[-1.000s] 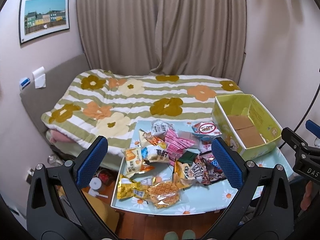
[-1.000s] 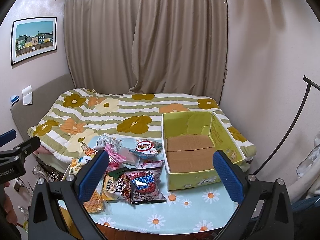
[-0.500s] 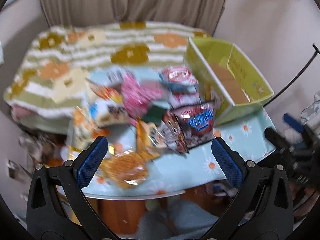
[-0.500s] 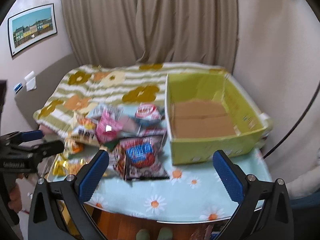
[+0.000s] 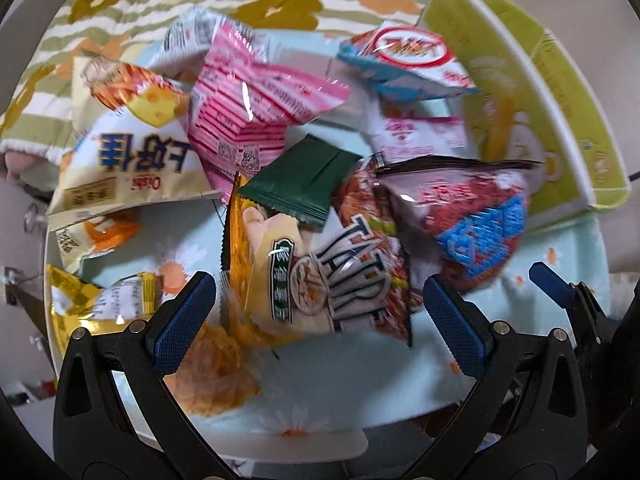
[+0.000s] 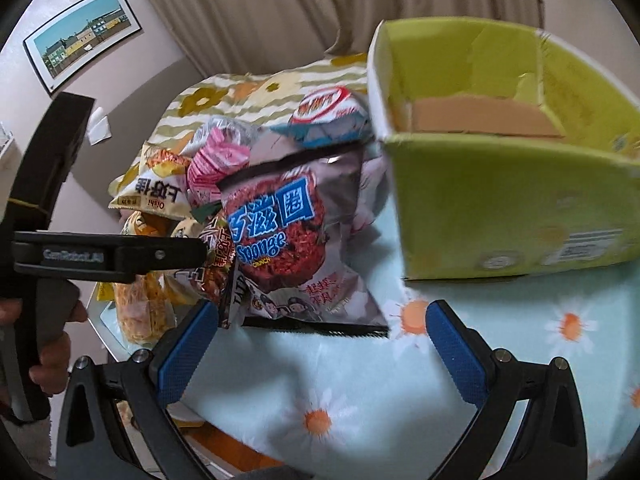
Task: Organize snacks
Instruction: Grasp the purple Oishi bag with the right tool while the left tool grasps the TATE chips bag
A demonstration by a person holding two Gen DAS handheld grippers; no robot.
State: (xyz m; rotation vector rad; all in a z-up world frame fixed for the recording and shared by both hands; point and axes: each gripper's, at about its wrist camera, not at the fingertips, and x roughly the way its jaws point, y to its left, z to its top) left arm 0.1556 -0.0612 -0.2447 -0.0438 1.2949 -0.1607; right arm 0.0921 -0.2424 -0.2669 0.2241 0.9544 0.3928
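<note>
Nothing is sorted yet: the box (image 6: pixel 500 200) sits empty, the snacks (image 5: pixel 320 184) lie heaped on the tabletop (image 6: pixel 400 392), and both the left tongs (image 5: pixel 318 316) and the right tongs (image 6: pixel 320 344) gape wide, holding nothing.

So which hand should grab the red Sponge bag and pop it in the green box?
Probably the right gripper: it's open with the Sponge bag just ahead and the green box beside it. The left gripper faces the Tatare bag.

Snack packets (image 5: pixel 320 184): about eleven, overlapping
Cardboard box (image 6: pixel 500 208): one
Hand-held grippers (image 5: pixel 320 312): two
Table (image 6: pixel 500 344): one
</note>
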